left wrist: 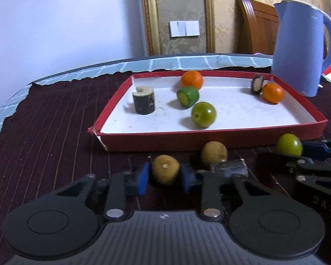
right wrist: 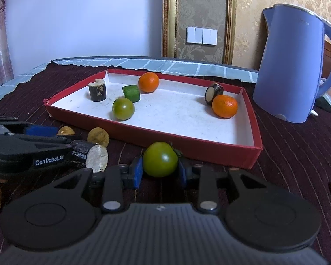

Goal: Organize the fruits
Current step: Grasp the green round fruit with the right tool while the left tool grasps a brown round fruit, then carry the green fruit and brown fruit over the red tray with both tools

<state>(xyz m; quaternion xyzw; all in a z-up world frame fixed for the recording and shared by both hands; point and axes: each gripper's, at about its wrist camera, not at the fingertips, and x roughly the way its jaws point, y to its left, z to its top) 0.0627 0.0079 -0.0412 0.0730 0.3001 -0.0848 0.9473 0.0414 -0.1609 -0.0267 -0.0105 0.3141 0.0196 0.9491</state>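
Gripping a kiwi (left wrist: pixel 165 169) in the closed left gripper (left wrist: pixel 165 176), clamping a green tomato (right wrist: pixel 160 159) in the right gripper (right wrist: pixel 160 172), beside the red tray (right wrist: pixel 200 149).

A pale wall (left wrist: pixel 66 17) meets gold-framed patterned wallpaper (right wrist: pixel 198 11) bearing white switches (right wrist: pixel 202 35), beside a wooden chair (left wrist: pixel 257 28).
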